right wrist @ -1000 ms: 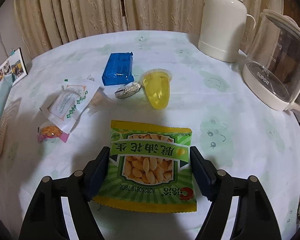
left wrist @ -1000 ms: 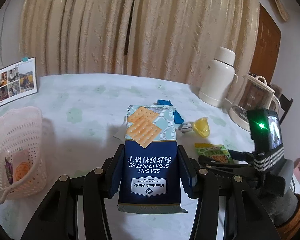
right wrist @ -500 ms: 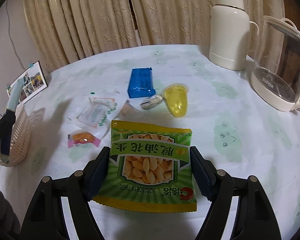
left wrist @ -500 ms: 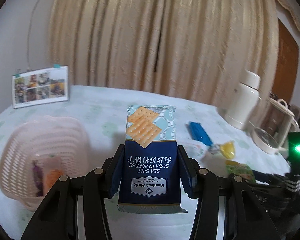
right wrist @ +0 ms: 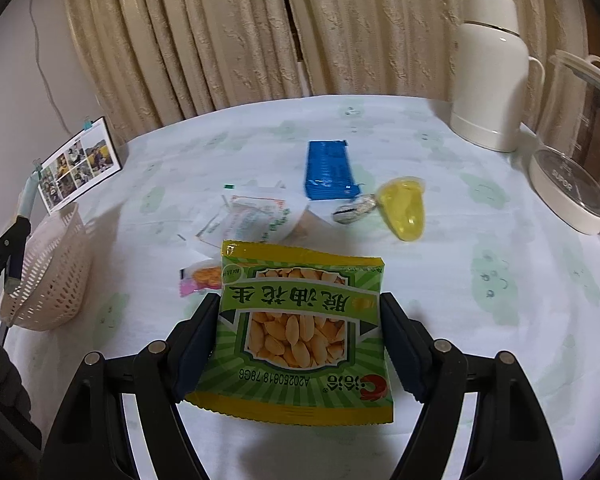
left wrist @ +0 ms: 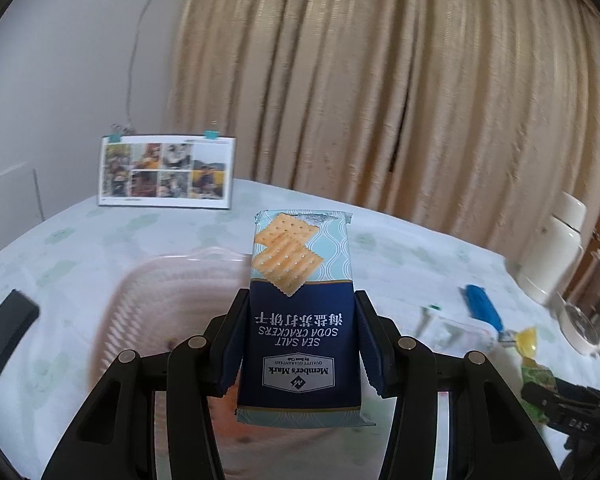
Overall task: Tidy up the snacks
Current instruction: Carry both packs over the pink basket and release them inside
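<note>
Your left gripper (left wrist: pixel 300 344) has its fingers clamped on the soda cracker pack (left wrist: pixel 300 320), held above the pink basket (left wrist: pixel 172 280) at the left of the bench (left wrist: pixel 400 248). Release too far forward and the long pack could catch the rim and tip out. Further right, your right gripper (right wrist: pixel 300 340) grips the peanut bag (right wrist: pixel 300 332) by its side edges, lifted clear of the loose snacks; the blue packet (right wrist: pixel 328 172) and yellow jelly cup (right wrist: pixel 404 208) wait beyond. That slick, soft bag could slide free during a fast swing.
</note>
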Demonstrator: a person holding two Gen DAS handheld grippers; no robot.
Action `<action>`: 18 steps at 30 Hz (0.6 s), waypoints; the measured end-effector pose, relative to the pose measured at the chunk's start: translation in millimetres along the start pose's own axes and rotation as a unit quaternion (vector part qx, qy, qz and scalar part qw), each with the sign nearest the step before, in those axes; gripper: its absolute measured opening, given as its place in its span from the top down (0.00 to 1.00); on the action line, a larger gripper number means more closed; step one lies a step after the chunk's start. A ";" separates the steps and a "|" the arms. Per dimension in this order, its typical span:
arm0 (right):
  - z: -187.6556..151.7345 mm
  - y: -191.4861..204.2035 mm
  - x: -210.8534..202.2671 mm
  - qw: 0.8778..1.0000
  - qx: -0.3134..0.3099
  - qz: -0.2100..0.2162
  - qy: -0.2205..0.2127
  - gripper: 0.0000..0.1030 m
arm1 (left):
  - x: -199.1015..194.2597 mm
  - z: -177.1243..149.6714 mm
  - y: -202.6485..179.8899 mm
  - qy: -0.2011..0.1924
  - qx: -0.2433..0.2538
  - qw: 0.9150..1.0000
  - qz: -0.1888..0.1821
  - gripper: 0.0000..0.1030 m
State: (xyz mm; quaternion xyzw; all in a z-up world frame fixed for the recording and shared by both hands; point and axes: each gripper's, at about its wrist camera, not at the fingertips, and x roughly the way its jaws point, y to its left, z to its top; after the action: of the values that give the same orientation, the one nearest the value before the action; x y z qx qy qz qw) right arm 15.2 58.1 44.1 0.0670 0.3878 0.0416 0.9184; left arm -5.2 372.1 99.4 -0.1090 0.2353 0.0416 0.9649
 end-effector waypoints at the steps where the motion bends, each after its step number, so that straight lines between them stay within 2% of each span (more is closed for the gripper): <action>1: 0.3 1.9 0.2 1.000 -0.002 0.001 0.000 0.28 | 1.0 1.0 7.5 0.000 -0.007 1.000 0.005 0.51; 6: 2.4 17.5 0.5 1.000 -0.012 0.011 -0.001 0.28 | 0.5 4.0 32.9 -0.008 -0.036 0.999 0.016 0.43; 13: 8.1 42.7 -0.6 0.999 -0.027 0.038 -0.004 0.28 | -4.4 4.4 56.1 -0.025 -0.065 0.997 0.045 0.43; 18: 18.6 72.1 -7.1 0.996 -0.044 0.074 -0.018 0.27 | -10.9 5.1 64.7 -0.046 -0.074 0.993 0.081 0.43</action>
State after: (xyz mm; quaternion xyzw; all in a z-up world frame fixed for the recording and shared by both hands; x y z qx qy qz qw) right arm 21.8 126.7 73.2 0.0556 0.3626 0.1258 0.9217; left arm -21.1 435.9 96.5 -0.1591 0.1951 0.1418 0.9573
